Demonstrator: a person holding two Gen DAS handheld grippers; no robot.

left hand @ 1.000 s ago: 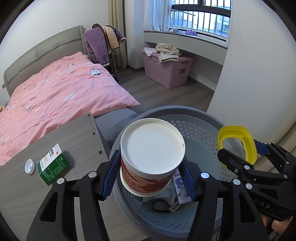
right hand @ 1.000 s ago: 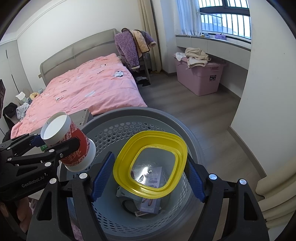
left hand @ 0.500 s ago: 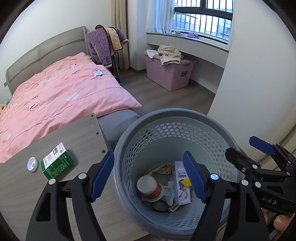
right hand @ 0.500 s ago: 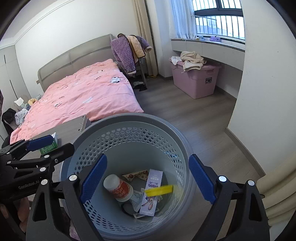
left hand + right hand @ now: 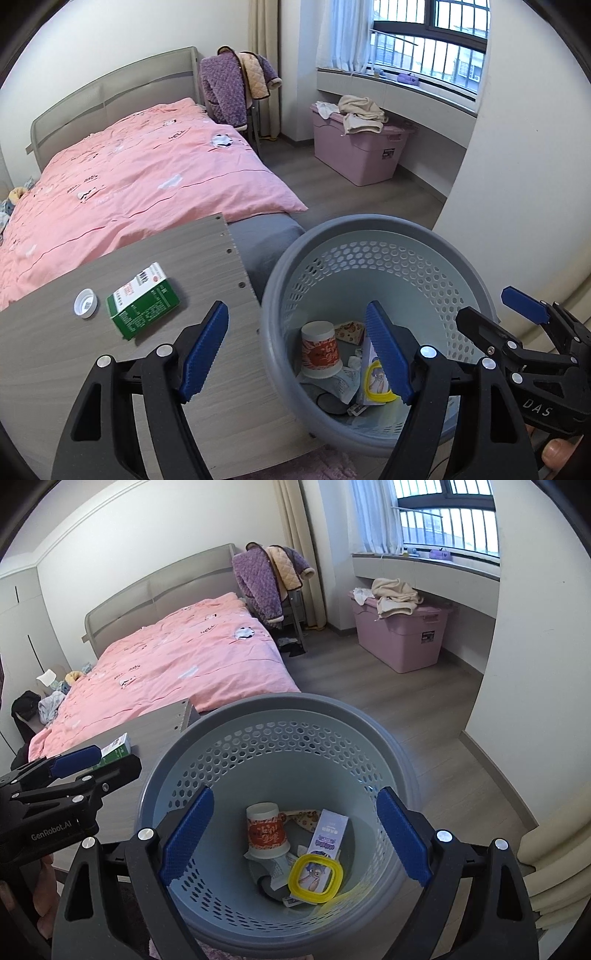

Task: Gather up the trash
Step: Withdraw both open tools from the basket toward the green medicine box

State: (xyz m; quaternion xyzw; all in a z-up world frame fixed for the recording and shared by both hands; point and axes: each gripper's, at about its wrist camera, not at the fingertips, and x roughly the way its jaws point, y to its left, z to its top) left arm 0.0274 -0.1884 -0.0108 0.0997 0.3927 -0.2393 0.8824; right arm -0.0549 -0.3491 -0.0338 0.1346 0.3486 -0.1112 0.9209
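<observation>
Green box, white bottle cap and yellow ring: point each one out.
green box (image 5: pixel 142 301), left wrist view, on its top face.
white bottle cap (image 5: pixel 85 303), left wrist view, on its open inside.
yellow ring (image 5: pixel 315 878), right wrist view, on its lower rim.

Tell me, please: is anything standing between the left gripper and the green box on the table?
Nothing visible does. The green box lies flat on the table, just ahead of the open left gripper. Only a white cap rests beside the box, on its far side from the gripper.
</observation>
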